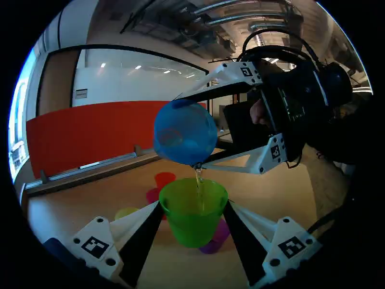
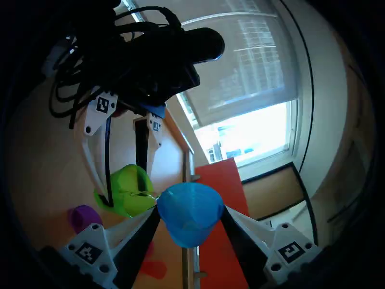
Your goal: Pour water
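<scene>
The right gripper clamped the blue cup, holding it tipped so a thin stream of water fell into the green cup, which the left gripper squeezed steady just beneath to catch it.

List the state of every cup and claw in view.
blue cup: tipped, pouring.
green cup: upright, catching water.
water: thin stream falling into green cup.
red cup: upright on table.
purple cup: on table, free.
left claw: shut on green cup.
right claw: shut on blue cup.
</scene>
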`<state>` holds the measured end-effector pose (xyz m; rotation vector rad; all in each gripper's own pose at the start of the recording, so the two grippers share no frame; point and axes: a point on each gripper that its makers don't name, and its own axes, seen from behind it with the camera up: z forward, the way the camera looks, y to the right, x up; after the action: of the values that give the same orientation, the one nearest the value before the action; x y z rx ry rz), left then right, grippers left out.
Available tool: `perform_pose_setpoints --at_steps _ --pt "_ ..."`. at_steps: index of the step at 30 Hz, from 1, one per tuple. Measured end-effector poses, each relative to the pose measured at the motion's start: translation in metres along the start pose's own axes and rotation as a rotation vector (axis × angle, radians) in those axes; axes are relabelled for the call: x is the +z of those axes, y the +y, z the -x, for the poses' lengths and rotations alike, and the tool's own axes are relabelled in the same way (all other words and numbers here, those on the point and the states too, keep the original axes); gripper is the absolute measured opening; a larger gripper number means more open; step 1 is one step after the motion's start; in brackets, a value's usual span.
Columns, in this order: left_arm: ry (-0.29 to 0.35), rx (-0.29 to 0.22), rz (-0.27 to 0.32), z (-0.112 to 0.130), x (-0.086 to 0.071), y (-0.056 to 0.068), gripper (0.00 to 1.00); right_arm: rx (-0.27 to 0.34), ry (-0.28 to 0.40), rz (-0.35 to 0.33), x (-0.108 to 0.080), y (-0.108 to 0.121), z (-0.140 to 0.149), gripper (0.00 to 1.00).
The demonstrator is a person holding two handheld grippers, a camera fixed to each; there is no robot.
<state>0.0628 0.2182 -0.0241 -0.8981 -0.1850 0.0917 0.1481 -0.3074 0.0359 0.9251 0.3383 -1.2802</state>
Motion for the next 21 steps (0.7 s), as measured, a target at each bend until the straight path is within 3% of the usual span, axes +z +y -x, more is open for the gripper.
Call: perform_pose_setpoints --at_steps 21 --pt "-0.001 0.003 0.002 0.0008 0.0002 0.0009 0.86 -0.071 -0.007 0.006 -0.0004 0.0028 -0.0028 0.91"
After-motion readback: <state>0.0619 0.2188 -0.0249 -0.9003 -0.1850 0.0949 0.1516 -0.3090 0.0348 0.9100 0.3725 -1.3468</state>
